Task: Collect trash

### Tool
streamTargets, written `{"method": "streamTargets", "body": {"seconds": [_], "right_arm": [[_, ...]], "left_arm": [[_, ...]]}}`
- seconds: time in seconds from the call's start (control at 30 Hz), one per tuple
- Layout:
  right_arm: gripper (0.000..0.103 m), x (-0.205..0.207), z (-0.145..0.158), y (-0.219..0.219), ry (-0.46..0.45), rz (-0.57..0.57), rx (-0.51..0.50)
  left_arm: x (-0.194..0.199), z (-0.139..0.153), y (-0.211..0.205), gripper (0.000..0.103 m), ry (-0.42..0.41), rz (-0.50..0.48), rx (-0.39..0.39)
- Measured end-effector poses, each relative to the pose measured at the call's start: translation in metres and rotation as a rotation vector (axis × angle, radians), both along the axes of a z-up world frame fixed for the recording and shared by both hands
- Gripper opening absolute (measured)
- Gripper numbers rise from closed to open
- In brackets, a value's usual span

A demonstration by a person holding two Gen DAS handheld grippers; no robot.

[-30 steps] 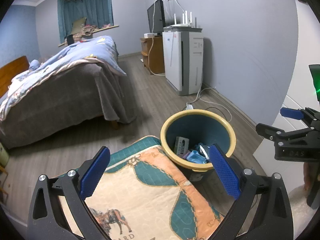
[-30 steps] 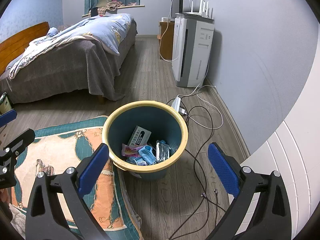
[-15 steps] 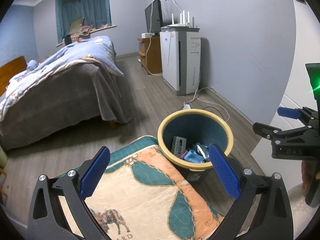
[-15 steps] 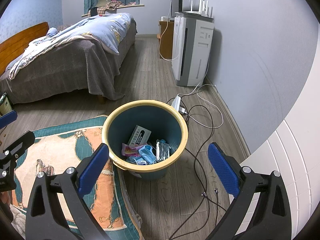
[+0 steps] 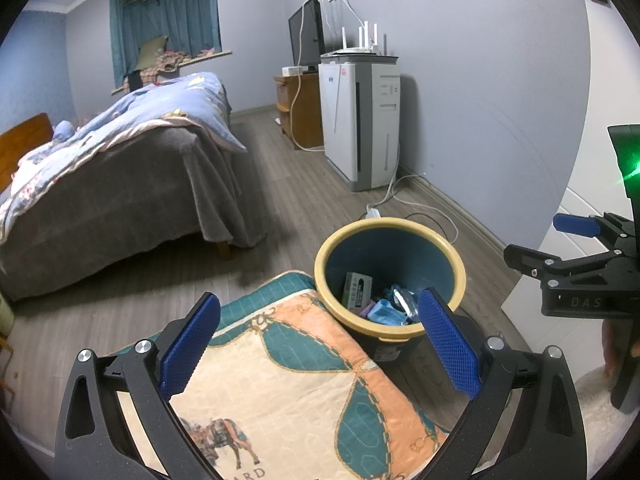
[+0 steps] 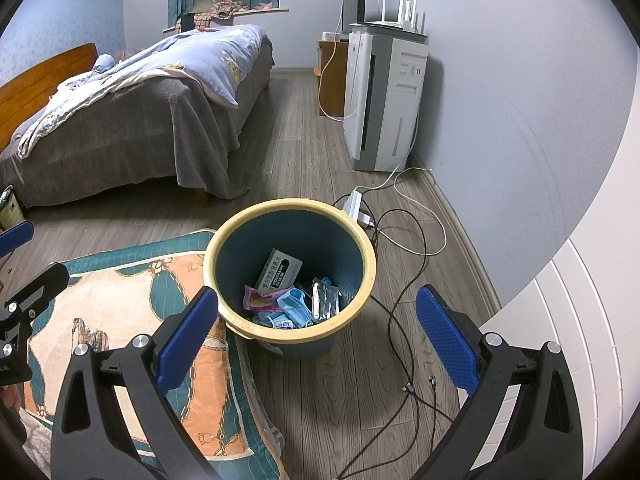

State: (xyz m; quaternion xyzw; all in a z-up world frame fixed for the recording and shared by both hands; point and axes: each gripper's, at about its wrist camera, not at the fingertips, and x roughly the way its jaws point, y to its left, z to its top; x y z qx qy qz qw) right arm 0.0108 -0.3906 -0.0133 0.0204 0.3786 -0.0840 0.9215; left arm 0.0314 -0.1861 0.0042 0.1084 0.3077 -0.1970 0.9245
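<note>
A teal bin with a yellow rim (image 6: pixel 362 240) (image 5: pixel 452 252) stands on the wooden floor at the rug's edge. Inside lie a white medicine box (image 6: pixel 280 270) (image 5: pixel 357 290), blue face masks (image 6: pixel 294 306) (image 5: pixel 386 312), a pink wrapper (image 6: pixel 258 300) and a silver foil pack (image 6: pixel 326 298). My right gripper (image 6: pixel 316 338) is open and empty, above and just in front of the bin. My left gripper (image 5: pixel 320 344) is open and empty over the rug, left of the bin. The right gripper also shows at the right edge of the left wrist view (image 5: pixel 576 264).
A patterned orange and teal rug (image 5: pixel 288 376) (image 6: pixel 104 304) lies at lower left. Cables and a power strip (image 6: pixel 356 208) run over the floor right of the bin. A bed (image 6: pixel 140 112), a white air purifier (image 6: pixel 384 96) and a white cabinet (image 6: pixel 580 340) surround the spot.
The left wrist view has drifted slightly, so the bin sits a little further left and lower. The right gripper has barely moved. Both stay open and empty.
</note>
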Motion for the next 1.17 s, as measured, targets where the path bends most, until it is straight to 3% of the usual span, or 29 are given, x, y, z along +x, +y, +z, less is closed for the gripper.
{"method": "streamTargets", "body": {"seconds": [0.5,0.63,0.8,0.93,1.17], "right_arm": [[0.097,0.001,0.000,-0.001,0.002,-0.001,0.002],[0.097,0.001,0.001,-0.001,0.003,-0.003,0.002],[0.097,-0.001,-0.004,-0.001,0.009,-0.017,-0.003],[0.097,-0.004,-0.008,-0.001,0.023,-0.041,-0.007],[0.097,-0.010,-0.003,0.003,0.011,-0.067,-0.033]], "left_arm": [[-0.001,-0.001,-0.002,0.098,0.004,-0.009,0.002],[-0.001,-0.002,0.001,0.098,0.019,-0.046,-0.029],[-0.002,-0.005,-0.002,0.098,0.006,-0.054,0.013],[-0.001,-0.003,0.000,0.098,0.029,-0.087,0.002],[0.001,0.000,0.014,0.098,0.047,-0.024,-0.010]]}}
